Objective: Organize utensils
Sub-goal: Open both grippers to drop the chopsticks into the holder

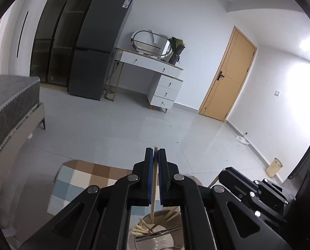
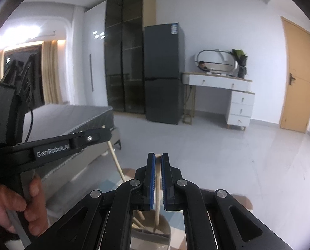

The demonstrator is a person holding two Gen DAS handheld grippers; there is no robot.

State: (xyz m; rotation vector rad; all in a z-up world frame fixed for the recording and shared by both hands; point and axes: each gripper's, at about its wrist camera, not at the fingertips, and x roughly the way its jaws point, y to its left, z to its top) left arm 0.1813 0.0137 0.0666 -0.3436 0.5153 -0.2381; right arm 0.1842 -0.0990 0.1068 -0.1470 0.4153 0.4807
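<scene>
Left claw (image 1: 155, 154): clenched on one wooden chopstick (image 1: 154, 187), held near-upright between the blue pads (image 1: 148, 177); tip pokes just above the pads, lower end hangs over the bowl (image 1: 155, 239).

Right claw (image 2: 158, 159): clenched on a second chopstick (image 2: 158, 187), likewise near-upright, lower end reaching down toward the bowl's rim (image 2: 167, 232).

Bowl below both claws holds the rest: a loose bundle of chopsticks (image 1: 139, 228) plus metal cutlery (image 1: 161, 232), kind unclear. It sits over a checked cloth (image 1: 82, 179); whether that covers a worktop I cannot tell.

The hand (image 2: 13, 206) on the left tool's handle shows at the right view's edge.

Step, as I judge: one chopstick per claw, lifted clear of the bowl, in transit. No sorting holder in sight. Next move calls for a level carry to the chopsticks' place, lower ends in first, then release.
</scene>
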